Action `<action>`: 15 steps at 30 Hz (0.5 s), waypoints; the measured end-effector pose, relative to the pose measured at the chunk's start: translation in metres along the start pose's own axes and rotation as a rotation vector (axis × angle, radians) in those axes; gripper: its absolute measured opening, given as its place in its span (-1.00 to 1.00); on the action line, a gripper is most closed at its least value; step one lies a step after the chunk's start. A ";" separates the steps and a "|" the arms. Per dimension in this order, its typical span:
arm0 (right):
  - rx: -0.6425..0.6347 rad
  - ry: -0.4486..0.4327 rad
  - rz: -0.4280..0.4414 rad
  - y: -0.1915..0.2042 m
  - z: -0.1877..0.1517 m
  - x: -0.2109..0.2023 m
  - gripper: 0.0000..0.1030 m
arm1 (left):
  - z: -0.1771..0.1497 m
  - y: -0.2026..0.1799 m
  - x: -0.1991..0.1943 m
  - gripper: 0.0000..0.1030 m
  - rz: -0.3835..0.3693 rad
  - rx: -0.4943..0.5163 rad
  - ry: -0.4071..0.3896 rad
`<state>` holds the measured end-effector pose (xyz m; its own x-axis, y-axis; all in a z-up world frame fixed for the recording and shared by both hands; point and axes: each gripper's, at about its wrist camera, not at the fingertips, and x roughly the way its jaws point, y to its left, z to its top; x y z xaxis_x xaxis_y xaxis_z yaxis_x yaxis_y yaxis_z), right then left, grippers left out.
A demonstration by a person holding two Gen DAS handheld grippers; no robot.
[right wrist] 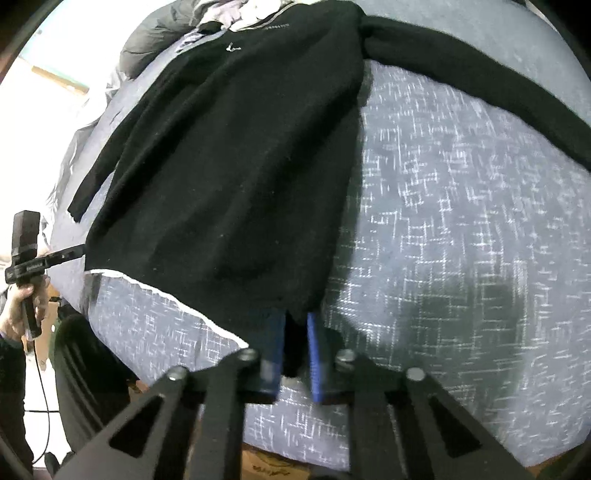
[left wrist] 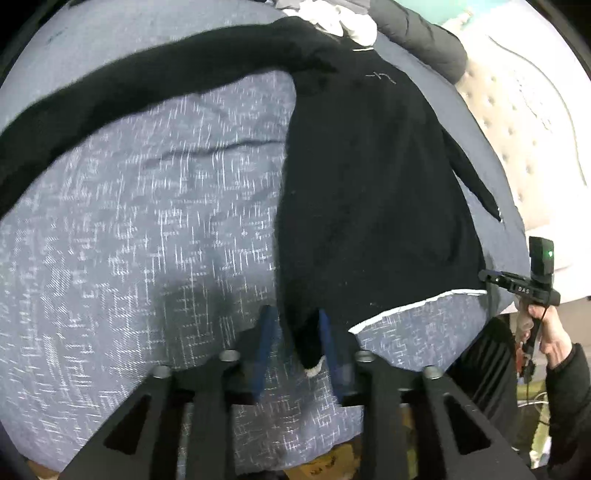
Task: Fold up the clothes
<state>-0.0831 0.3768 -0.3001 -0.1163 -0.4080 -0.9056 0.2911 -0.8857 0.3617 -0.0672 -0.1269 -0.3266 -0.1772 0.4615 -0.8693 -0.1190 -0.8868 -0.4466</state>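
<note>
- The black sweater (left wrist: 369, 203) lies flat on a grey-blue bedspread (left wrist: 147, 240). Its collar is at 12 o'clock and its hem at 6 o'clock, nearest both wrist cameras.
- In the left wrist view, one long sleeve (left wrist: 129, 85) is flung out toward 9 o'clock. The other sleeve (left wrist: 472, 177) lies close along the body toward 3 o'clock.
- The left gripper (left wrist: 297, 345) straddles a hem corner with its jaws apart. The cloth touches one blue finger, and bedspread shows in the gap beside the other, so it isn't pinching.
- The right gripper (right wrist: 294, 347) looks closed on its hem corner, with dark cloth filling the space between the fingers. The view is blurred.
- The step in hand is probably taking the hem to carry it toward the collar.
- Close the left jaws fully on both layers before lifting, or that corner will probably slip out.
- Lift both corners together and keep the hem taut and level.
- Lay the stray sleeve across the body first, or it will likely bunch under the fold.
- Stop short of the pile of clothes (left wrist: 332, 18) at 12 o'clock.
</note>
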 end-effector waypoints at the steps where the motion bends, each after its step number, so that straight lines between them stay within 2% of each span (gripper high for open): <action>1: -0.002 -0.007 0.001 -0.001 0.000 -0.003 -0.88 | -0.001 0.001 0.002 -0.28 -0.005 -0.007 0.002; 6: -0.018 -0.045 0.000 -0.007 0.000 -0.020 -0.91 | -0.003 -0.001 0.019 -0.31 -0.018 -0.017 0.028; 9: -0.029 -0.076 -0.007 -0.004 -0.001 -0.038 -0.92 | -0.003 -0.009 0.025 -0.74 -0.022 0.007 0.039; 15: -0.036 -0.130 -0.042 -0.010 -0.003 -0.066 -0.94 | -0.003 -0.036 0.001 -0.80 -0.039 0.084 0.004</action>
<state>-0.0759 0.4130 -0.2445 -0.2503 -0.3975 -0.8828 0.3166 -0.8953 0.3134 -0.0603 -0.0943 -0.3124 -0.1672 0.4956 -0.8523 -0.2077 -0.8628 -0.4609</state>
